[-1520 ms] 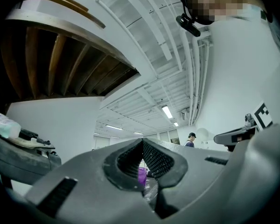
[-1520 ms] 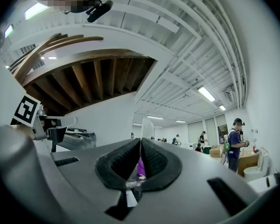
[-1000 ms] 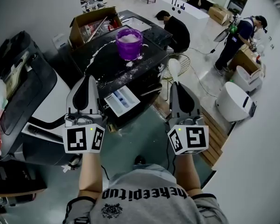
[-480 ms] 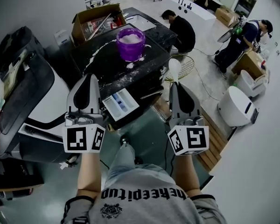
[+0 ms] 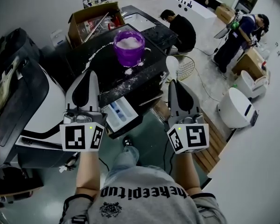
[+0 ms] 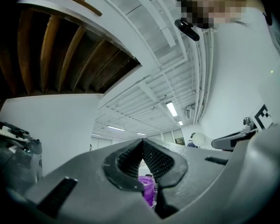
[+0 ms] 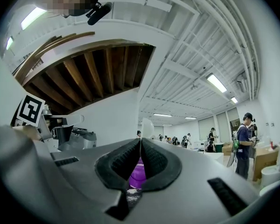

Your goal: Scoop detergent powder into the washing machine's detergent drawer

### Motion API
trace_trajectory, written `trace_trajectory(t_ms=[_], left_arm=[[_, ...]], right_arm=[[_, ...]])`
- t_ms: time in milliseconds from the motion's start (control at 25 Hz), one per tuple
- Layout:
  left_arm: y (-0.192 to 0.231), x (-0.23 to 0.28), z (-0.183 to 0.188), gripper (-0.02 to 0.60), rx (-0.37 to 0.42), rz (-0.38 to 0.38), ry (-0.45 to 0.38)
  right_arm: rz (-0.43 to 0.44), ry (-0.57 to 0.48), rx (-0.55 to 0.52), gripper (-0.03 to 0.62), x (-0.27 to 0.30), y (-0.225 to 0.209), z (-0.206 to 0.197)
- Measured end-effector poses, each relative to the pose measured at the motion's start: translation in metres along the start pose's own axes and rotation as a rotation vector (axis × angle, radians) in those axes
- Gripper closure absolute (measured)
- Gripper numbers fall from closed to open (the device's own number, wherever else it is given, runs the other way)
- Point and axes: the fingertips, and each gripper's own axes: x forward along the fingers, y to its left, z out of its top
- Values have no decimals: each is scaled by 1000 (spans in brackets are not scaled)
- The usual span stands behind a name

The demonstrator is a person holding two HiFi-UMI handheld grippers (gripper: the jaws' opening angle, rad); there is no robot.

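Purple plastic marks the detergent bucket (image 5: 129, 48), heaped with white powder (image 5: 129, 42) and standing on the black top of the washing machine (image 5: 107, 76), where spilled powder (image 5: 96, 56) streaks the surface. The detergent drawer (image 5: 119, 115) is already pulled out at the machine's front, well short of the bucket, and its compartments look bare of powder, so the scooping proper seems not yet begun. The left gripper (image 5: 89, 73) hangs above the drawer with its jaws pressed together on nothing. The right gripper (image 5: 176, 82) is raised off the machine's right side with a white scoop (image 5: 172, 67) standing out past its closed tips; the handle is too thin to make out between the pads, but it is most likely pinched there. Left to do: dip into the bucket, carry a load over, and tip it into the drawer. Only the head view shows the drawer. The right gripper view shows the scoop's bowl (image 7: 146, 129) rising just above the jaw tips with the bucket (image 7: 136, 174) behind them.
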Motion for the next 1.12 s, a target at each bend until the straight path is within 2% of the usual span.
trace_trajectory(t_ms=[400, 640, 880, 1120], left_arm=[[34, 62, -22, 578, 17, 2, 15], [57, 89, -34, 578, 21, 4, 17], [75, 108, -50, 578, 28, -6, 36], [89, 117, -66, 578, 39, -13, 60]], right_arm=[[17, 30, 14, 588, 77, -15, -14], [51, 94, 29, 588, 120, -15, -29], [113, 228, 33, 588, 165, -13, -55], [189, 435, 10, 588, 206, -12, -87]])
